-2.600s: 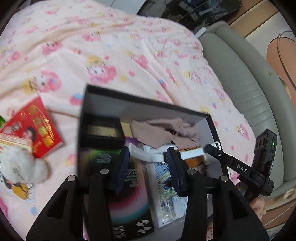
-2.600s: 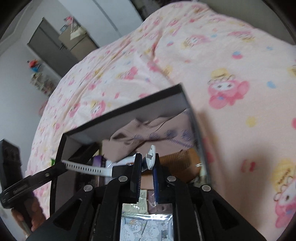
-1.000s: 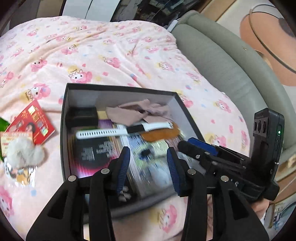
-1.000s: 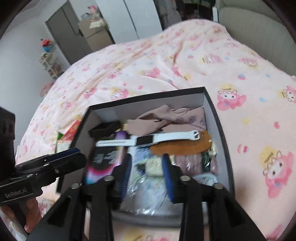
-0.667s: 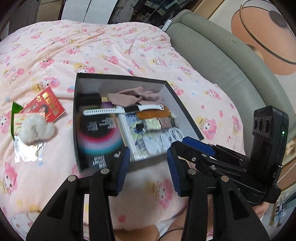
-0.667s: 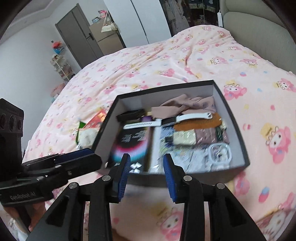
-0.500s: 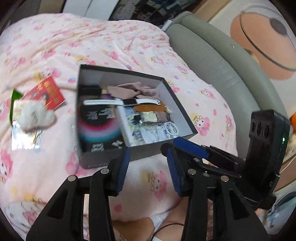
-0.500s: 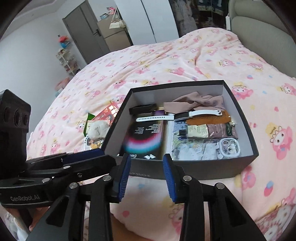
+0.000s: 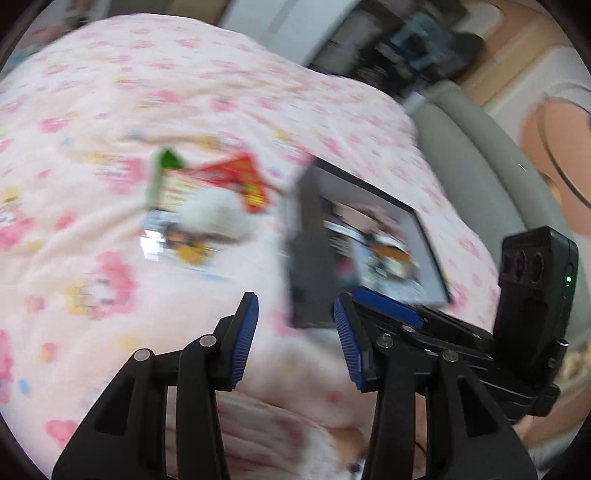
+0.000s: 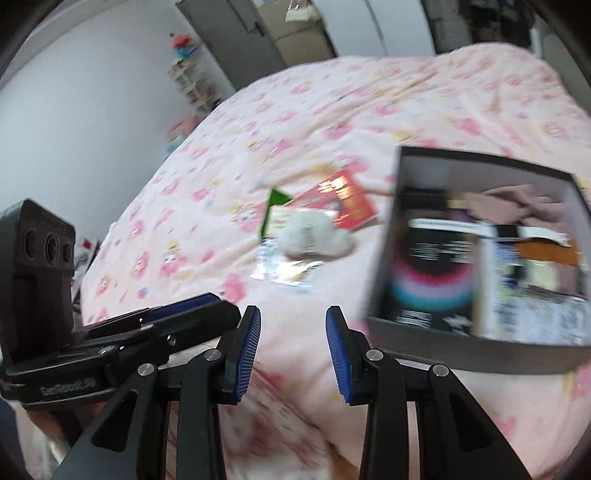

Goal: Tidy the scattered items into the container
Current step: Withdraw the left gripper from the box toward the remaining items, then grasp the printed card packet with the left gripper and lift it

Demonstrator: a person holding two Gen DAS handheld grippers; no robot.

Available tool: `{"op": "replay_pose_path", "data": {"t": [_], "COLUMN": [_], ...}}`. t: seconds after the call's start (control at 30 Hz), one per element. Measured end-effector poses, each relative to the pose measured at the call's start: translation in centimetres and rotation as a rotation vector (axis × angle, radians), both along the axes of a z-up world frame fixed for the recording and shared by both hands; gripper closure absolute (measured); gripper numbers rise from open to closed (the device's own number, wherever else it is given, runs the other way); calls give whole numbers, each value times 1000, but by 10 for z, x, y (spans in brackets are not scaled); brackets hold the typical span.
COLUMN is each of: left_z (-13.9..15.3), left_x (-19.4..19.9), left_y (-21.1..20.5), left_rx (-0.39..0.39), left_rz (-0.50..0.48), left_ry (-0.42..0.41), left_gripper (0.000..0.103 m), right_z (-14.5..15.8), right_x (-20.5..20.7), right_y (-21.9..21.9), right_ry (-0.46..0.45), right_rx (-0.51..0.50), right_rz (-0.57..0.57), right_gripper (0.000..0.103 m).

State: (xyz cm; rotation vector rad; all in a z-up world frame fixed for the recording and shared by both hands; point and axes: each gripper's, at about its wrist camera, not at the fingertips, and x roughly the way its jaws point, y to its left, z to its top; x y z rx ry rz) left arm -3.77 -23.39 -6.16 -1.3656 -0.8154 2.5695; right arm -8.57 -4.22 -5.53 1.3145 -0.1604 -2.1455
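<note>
A dark open box (image 10: pixel 384 258) holding several items lies on the pink bed; it also shows blurred in the left wrist view (image 9: pixel 303 258). Left of it lie a white fluffy ball (image 10: pixel 314 234), a red packet (image 10: pixel 343 201), a green-edged packet (image 10: pixel 275 206) and a shiny foil packet (image 10: pixel 284 269). The same pile shows in the left wrist view: the fluffy ball (image 9: pixel 216 212) and the red packet (image 9: pixel 240 173). My left gripper (image 9: pixel 295 332) is open and empty, near the box's front corner. My right gripper (image 10: pixel 293 332) is open and empty, short of the pile.
The pink cartoon-print bedcover (image 10: pixel 332 110) spreads all around. A grey padded headboard (image 9: pixel 480 166) lies past the box in the left wrist view. Grey wardrobe doors (image 10: pixel 236 33) and a shelf (image 10: pixel 192 81) stand behind the bed.
Both grippers have pulled back from the box and swung left toward the loose pile. The white watch that the right gripper held now lies in the box.
</note>
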Motion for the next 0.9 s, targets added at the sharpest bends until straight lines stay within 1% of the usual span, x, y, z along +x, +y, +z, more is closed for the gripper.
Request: {"op": "replay_pose_path", "data": {"t": [0.1, 0.2, 0.33, 0.37, 0.4, 0.47, 0.5, 0.57, 0.6, 0.67, 0.73, 0.77, 0.8, 0.83, 0.87, 0.9], "left_z": [-20, -49, -85, -91, -94, -102, -108, -123, -132, -149, -162, -166, -169, -170, -166, -162], "left_x": [-7, -25, -54, -61, -65, -79, -85, -96, -99, -106, -111, -112, -113, -112, -111, -109], "left_y": [-34, -59, -77, -83, -88, -94, -96, -97, -98, -96, -95, -95, -95, -95, -95, -94], "left_rx": [26, 49, 79, 99, 108, 78, 68, 69, 99, 165, 206, 217, 237, 251, 248, 239], "left_rz": [123, 225, 288, 299, 309, 317, 311, 276, 252, 197, 179, 177, 172, 165, 163, 163], "left_ry": [-50, -142, -256, -273, -270, -295, -312, -358, -384, -424, -455, -459, -460, -458, -447, -432], "left_gripper": [60, 60, 60, 60, 60, 58, 58, 58, 58, 47, 47, 48, 52, 69, 80, 85], "right_z": [-17, -39, -69, -73, -80, -91, -97, -108, -115, -127, -141, -150, -154, -156, -156, -155], "right_x": [-18, -38, -60, -62, -64, -69, -71, -78, -82, -91, -98, -103, -105, -107, -108, -107], "right_y": [-27, -47, -68, -71, -76, -85, -89, -95, -97, -98, -97, -97, -97, -96, -95, -94], "right_ry": [-52, -112, -183, -192, -199, -202, -205, -217, -223, -240, -273, -298, -311, -318, -318, -311], "right_rx": [14, 39, 83, 92, 114, 151, 160, 183, 204, 230, 233, 223, 209, 186, 164, 156], "right_rz": [-2, -15, -27, -27, -29, -39, -44, -45, -50, -69, -80, -83, -82, -82, -81, -80], "right_gripper": [70, 70, 70, 70, 69, 68, 64, 62, 62, 61, 59, 56, 52, 52, 50, 51]}}
